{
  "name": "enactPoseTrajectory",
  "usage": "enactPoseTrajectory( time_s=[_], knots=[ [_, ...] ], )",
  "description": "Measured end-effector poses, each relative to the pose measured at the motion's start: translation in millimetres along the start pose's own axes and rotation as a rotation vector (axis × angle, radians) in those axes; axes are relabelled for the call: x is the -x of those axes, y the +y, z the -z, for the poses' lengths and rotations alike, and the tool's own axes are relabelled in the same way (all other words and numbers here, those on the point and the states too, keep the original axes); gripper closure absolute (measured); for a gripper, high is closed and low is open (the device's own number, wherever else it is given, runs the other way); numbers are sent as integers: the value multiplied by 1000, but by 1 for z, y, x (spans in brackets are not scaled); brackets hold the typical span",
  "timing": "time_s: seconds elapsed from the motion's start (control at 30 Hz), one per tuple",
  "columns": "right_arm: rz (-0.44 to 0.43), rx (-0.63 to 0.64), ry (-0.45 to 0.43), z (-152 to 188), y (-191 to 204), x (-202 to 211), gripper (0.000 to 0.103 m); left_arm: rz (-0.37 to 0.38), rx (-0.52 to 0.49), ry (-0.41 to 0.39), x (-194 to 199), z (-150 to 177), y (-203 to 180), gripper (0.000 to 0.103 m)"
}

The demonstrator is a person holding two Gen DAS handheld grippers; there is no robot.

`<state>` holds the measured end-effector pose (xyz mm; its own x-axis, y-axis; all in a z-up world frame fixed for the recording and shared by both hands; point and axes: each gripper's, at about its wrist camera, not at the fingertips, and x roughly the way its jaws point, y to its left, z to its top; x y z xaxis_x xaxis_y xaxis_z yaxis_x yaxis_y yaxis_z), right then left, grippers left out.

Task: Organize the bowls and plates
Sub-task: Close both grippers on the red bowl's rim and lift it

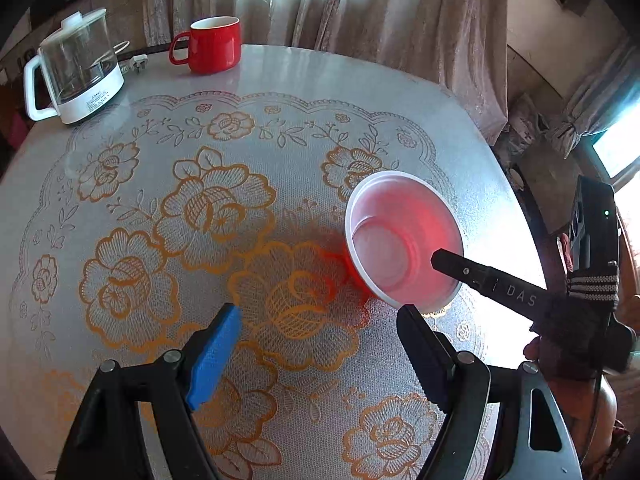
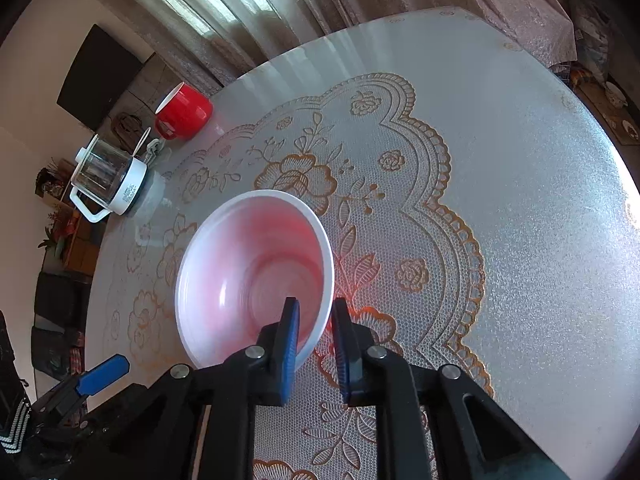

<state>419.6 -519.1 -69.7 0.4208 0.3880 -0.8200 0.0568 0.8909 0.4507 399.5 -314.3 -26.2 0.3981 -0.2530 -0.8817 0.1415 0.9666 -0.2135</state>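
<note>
A bowl, white inside with a red glow through its wall (image 1: 400, 240), is held tilted above the round table. My right gripper (image 2: 316, 308) is shut on the bowl's (image 2: 248, 272) near rim, one finger inside and one outside. In the left wrist view the right gripper's finger (image 1: 472, 272) reaches into the bowl from the right. My left gripper (image 1: 320, 312) is open and empty, low over the tablecloth just left of and below the bowl. Its blue pad (image 2: 104, 372) shows at the lower left of the right wrist view.
A red mug (image 1: 212, 44) and a glass kettle on a white base (image 1: 76, 68) stand at the far left of the table (image 1: 280, 72). A floral lace-print cloth (image 1: 180, 208) covers the top. Curtains hang behind. The table edge curves close on the right.
</note>
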Motion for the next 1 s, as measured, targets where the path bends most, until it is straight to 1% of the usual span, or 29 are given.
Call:
enactPoseTrajectory(
  time_s=[0.1,0.23,0.4,0.47,0.53,0.57,0.6,0.63,0.67,0.7,0.73,0.77,0.8,0.87,1.0],
  knots=[
    [-1,5,-2,1,-2,-1,92,3,-1,-10,-6,-8,-1,22],
    [-5,7,0,4,-5,1,92,1,-8,-8,-18,-19,-7,22],
    [0,31,6,8,-5,1,92,-11,-54,-9,-33,-30,-19,26],
    [10,47,8,11,-4,1,92,-18,-79,-6,-39,-33,-24,33],
    [12,58,9,13,-3,-1,92,-40,-103,18,-48,-36,-28,50],
    [13,58,10,14,-4,-1,92,-44,-105,34,-53,-36,-28,56],
    [12,56,11,15,-5,-1,92,-37,-101,48,-56,-36,-27,68],
    [11,51,14,16,-6,-2,92,-30,-97,61,-59,-35,-26,73],
    [8,45,17,17,-8,-2,92,-27,-95,63,-60,-34,-26,75],
    [-4,37,18,17,-10,-2,92,-25,-99,61,-61,-33,-27,80],
    [-11,30,18,18,-11,-2,92,-25,-112,62,-61,-32,-29,86],
    [-16,26,17,18,-11,-2,92,-31,-132,64,-61,-31,-32,89],
    [-21,24,12,19,-10,-1,92,-41,-153,63,-60,-29,-35,95],
    [-29,27,-8,19,-8,4,93,-43,-175,55,-57,-27,-39,96],
    [-22,54,-29,21,-1,16,94,-19,-167,44,-44,-24,-38,96]
  ],
)
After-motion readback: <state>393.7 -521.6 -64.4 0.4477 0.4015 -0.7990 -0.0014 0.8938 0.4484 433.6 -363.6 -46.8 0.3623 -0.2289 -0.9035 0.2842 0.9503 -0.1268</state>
